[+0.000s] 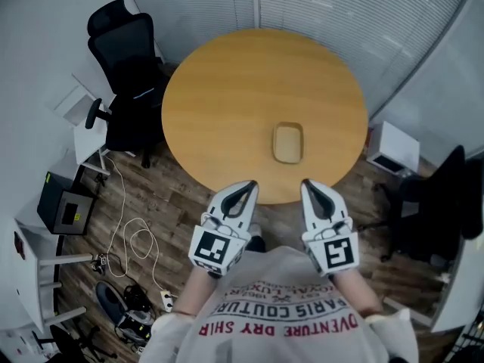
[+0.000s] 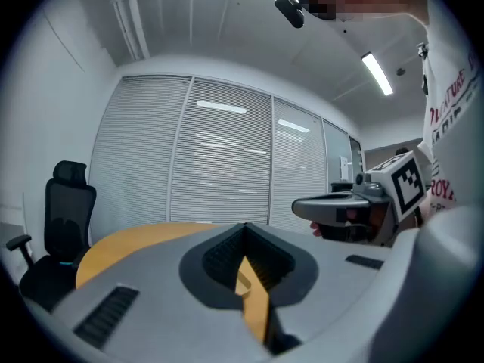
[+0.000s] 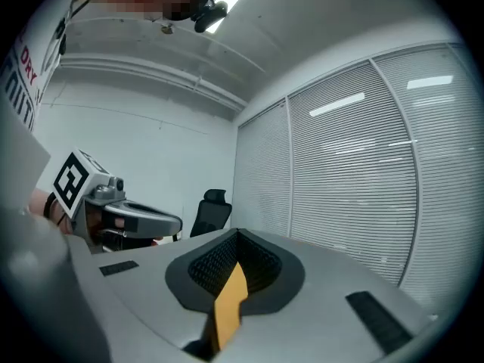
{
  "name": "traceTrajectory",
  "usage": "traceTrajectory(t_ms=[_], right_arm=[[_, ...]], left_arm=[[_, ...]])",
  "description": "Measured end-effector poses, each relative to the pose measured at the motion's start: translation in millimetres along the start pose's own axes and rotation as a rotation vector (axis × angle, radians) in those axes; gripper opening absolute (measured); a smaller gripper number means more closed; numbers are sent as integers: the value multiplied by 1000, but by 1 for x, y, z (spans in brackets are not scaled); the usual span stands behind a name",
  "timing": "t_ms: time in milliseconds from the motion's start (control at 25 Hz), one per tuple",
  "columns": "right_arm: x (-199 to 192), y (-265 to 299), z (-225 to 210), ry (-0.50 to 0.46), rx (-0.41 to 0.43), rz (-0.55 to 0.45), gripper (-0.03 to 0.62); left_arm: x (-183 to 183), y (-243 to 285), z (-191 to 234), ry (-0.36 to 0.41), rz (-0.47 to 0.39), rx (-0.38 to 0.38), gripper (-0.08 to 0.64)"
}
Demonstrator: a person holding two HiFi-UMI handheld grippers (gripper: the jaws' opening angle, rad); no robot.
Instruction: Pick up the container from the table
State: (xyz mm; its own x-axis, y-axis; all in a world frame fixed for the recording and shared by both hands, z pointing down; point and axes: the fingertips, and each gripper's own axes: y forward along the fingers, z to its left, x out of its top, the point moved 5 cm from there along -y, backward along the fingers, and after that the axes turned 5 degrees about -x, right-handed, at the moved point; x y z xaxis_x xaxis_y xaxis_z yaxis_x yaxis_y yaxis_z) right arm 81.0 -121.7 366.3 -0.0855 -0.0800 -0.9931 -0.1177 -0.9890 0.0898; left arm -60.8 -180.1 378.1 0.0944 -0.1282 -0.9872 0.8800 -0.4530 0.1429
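Observation:
A shallow tan container (image 1: 288, 143) lies on the round wooden table (image 1: 227, 97), toward its near right side. Both grippers hover side by side just short of the table's near edge, pointing at it. My left gripper (image 1: 248, 186) is shut with nothing held, to the near left of the container. My right gripper (image 1: 308, 185) is also shut and empty, just near-right of it. In the left gripper view the closed jaws leave only a thin slit showing the table (image 2: 128, 244); the right gripper (image 2: 333, 206) appears beside them. In the right gripper view the left gripper (image 3: 144, 218) shows at left.
A black office chair (image 1: 125, 74) stands left of the table, another dark chair (image 1: 439, 203) at right. A white box (image 1: 393, 148) sits by the right edge. Cables (image 1: 136, 240) and a black case (image 1: 64, 206) lie on the wooden floor. Blinds (image 1: 340, 6) line the far wall.

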Motion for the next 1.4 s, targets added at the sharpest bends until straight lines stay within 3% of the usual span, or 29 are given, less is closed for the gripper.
traceTrajectory(t_ms=[120,360,760,920,1160,1320,1400], right_arm=[[10,35,1,11,-36,-24,-4],[6,71,-11,14,-61,26,-3],[-28,103,-47,21,-47,153,-3],[-65,114,-65,14,-48,278,-3],[-137,130,-99,88,-107,453,-2],[-175,140,-118,123,-114,562,98],[-191,146,-126,147,-116,611,118]], left_arm=[[13,15,30,43,-30,-33,0],[24,48,62,33,-73,-77,0],[-6,87,84,34,-7,-38,0],[-21,101,83,9,-7,-54,0],[-43,119,78,-40,43,-44,0],[-54,130,77,-48,84,-30,0],[-60,136,78,-57,101,-22,0]])
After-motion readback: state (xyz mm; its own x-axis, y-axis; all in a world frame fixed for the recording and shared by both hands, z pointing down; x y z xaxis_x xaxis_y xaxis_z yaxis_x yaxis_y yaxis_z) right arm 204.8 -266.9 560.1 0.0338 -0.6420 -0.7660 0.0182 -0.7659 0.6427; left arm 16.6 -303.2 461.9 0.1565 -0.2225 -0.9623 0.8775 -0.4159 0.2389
